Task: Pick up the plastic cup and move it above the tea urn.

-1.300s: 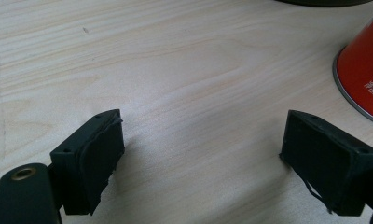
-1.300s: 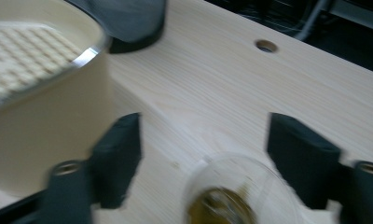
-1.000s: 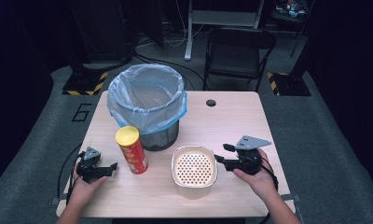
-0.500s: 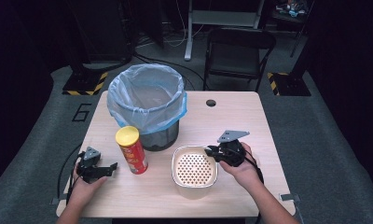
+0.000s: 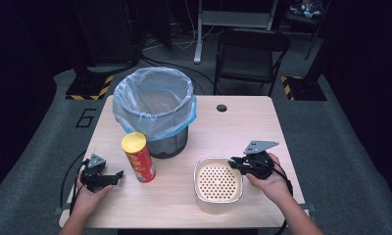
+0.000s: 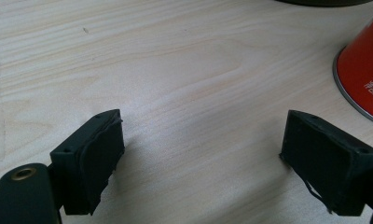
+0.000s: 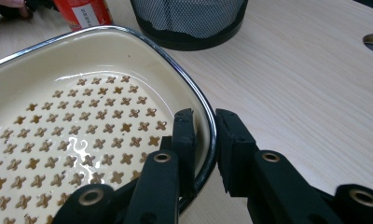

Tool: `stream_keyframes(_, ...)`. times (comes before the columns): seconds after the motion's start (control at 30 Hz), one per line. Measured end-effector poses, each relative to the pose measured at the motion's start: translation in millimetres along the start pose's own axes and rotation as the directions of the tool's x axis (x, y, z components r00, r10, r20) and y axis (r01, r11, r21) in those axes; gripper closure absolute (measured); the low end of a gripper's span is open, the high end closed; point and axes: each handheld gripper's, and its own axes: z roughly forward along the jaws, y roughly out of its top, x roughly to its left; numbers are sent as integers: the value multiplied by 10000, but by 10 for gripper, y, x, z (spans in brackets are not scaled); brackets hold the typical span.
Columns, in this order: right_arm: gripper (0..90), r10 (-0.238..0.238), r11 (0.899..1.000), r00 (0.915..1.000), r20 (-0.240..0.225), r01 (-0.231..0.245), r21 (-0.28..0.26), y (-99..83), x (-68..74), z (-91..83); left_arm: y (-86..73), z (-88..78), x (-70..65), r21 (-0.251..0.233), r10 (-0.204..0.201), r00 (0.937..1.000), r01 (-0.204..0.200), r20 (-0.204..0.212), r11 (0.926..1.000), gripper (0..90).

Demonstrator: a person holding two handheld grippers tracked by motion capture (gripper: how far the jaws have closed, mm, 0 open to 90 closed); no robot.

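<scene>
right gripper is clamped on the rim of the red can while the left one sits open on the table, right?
Not the can. The right gripper is clamped on the rim of the cream dish, one jaw inside and one outside, as the right gripper view shows. The left gripper is open.

Cream dish (image 5: 218, 183) with brown cross pattern sits upright near the table's front edge.

Counting by kind:
- one cream dish (image 5: 218, 182) with cross-shaped holes, sitting on table
- one red crisp can (image 5: 138, 157) with yellow lid, standing
- one mesh bin (image 5: 155, 111) wearing blue liner
- one wooden table (image 5: 243, 127), showing one round hole (image 5: 221, 107)
- two grippers: left gripper (image 5: 116, 175), right gripper (image 5: 232, 162)
- one folding chair (image 5: 250, 54) standing behind table
</scene>
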Motion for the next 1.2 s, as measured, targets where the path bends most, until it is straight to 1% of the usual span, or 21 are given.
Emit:
stream_keyframes(0.03, 718, -2, 9999, 10000, 58, 2, -135, -11, -3, -29, 0, 0, 0, -3, -1, 10000, 1, 6, 10000, 127)
stream_keyframes(0.07, 585, 46, 9990, 9999, 127, -40, -445, -17, -9, -70, 0, 0, 0, -3, -1, 10000, 1, 6, 10000, 127)
stream_keyframes(0.1, 585, 46, 9990, 9999, 127, -40, -445, -17, -9, -70, 0, 0, 2, -1, 25, 10000, -25, -7, 10000, 127)
stream_keyframes(0.13, 444, 278, 9942, 9993, 248, -251, -1049, -23, -36, -185, 0, 0, 1, 0, 17, 10000, -17, -7, 10000, 127)
stream_keyframes(0.17, 444, 278, 9942, 9993, 248, -251, -1049, -23, -36, -185, 0, 0, 1, 0, 17, 10000, -17, -7, 10000, 127)
stream_keyframes(0.2, 363, 398, 9865, 9952, 892, -250, -1617, -54, -80, -331, 0, -1, 2, -2, 36, 10000, -36, -24, 10000, 127)
stream_keyframes(0.23, 363, 398, 9865, 9952, 892, -250, -1617, -54, -80, -331, 0, -1, 2, -2, 36, 10000, -36, -24, 10000, 127)
stream_keyframes(0.27, 312, 602, 9839, 9839, 1681, -301, -1763, -109, -118, -435, 1, -1, 3, -2, 47, 10000, -47, -28, 10000, 127)
stream_keyframes(0.3, 312, 602, 9839, 9839, 1681, -301, -1763, -109, -118, -435, 1, -1, 2, 0, 43, 10000, -43, -28, 10000, 127)
stream_keyframes(0.33, 293, 1010, 9817, 9574, 2706, -517, -1835, -206, -156, -513, 0, 2, -2, -20, -24, 10000, 24, -7, 10000, 127)
stream_keyframes(0.4, 250, 1348, 9818, 9344, 3297, -810, -1717, -321, -176, -537, 1, -1, 2, -2, 40, 10000, -40, -25, 10000, 127)
stream_keyframes(0.43, 250, 1348, 9818, 9344, 3297, -810, -1717, -321, -176, -537, 1, -1, 2, 2, 38, 10000, -38, -23, 10000, 127)
stream_keyframes(0.47, 201, 1630, 9813, 9174, 3630, -1127, -1558, -432, -184, -518, 0, -1, 2, -2, 31, 10000, -31, -25, 10000, 127)
stream_keyframes(0.57, 180, 1739, 9825, 9139, 3669, -1356, -1280, -514, -182, -463, 1, 0, 1, 1, 19, 10000, -19, -9, 10000, 127)
stream_keyframes(0.7, 148, 1967, 9801, 8994, 3904, -1696, -1031, -597, -143, -290, -3, 9, -5, -107, -32, 10000, 32, -57, 9999, 127)
stream_keyframes(0.77, 148, 1977, 9801, 8961, 3975, -1722, -992, -603, -134, -257, -3, 9, -5, -107, -32, 10000, 32, -57, 9999, 127)
stream_keyframes(0.83, 144, 1928, 9812, 8869, 4197, -1717, -879, -619, -125, -186, -3, 9, -5, -107, -32, 10000, 32, -58, 9999, 127)
stream_keyframes(0.93, 142, 1935, 9810, 8668, 4596, -1787, -759, -650, -116, -104, -3, 9, -5, -107, -32, 10000, 31, -57, 9999, 127)
stream_keyframes(1.03, 144, 2101, 9764, 8523, 4789, -2080, -581, -727, -127, -54, -3, 9, -5, -106, -32, 10000, 32, -57, 9999, 127)
stream_keyframes(1.1, 144, 2199, 9738, 8512, 4766, -2202, -562, -753, -125, -46, -3, 9, -4, -106, -29, 10000, 28, -57, 9999, 127)
stream_keyframes(1.2, 209, 2337, 9704, 8563, 4605, -2352, -551, -848, -123, -33, -3, 9, -4, -105, -29, 10000, 28, -57, 9999, 127)
